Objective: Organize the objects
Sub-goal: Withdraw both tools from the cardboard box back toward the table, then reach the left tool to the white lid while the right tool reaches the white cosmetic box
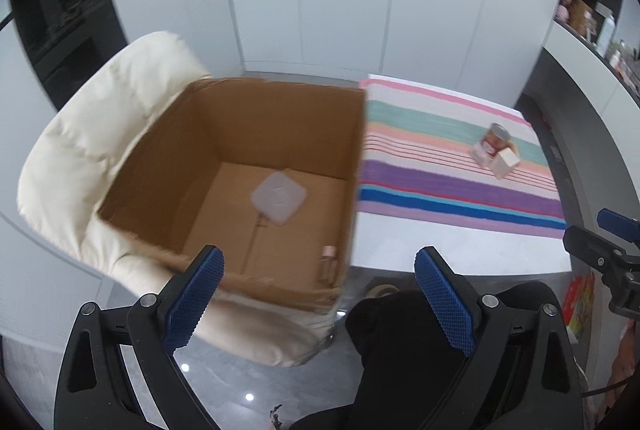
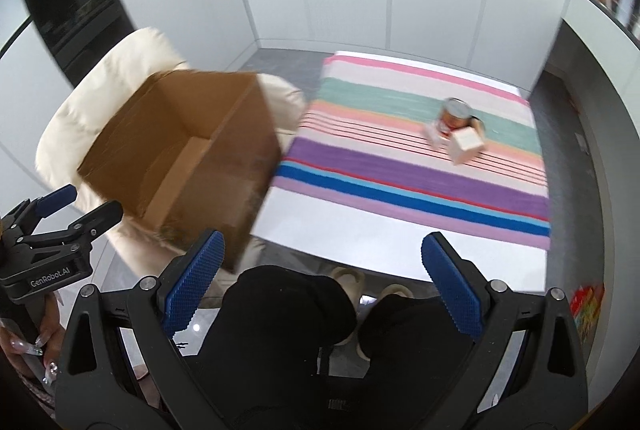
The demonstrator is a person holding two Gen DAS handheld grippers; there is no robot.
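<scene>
On padded cream chair: open corrugated cardboard box; both claws, left claw and right claw, wide, empty.

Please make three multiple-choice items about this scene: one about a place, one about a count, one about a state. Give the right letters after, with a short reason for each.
1. Where does the box stand?
A. on the striped cloth
B. on the cream chair
C. on the floor

2. How many things lie in the box?
A. none
B. two
C. five

3. How is the left gripper?
A. open, holding nothing
B. shut on the can
C. shut on the box rim

Answers:
1 B: the box rests on the chair beside the table.
2 B: a white square pad and a small bottle lie on its bottom.
3 A: the fingers stand wide apart with nothing between; the can is on the cloth.
</scene>
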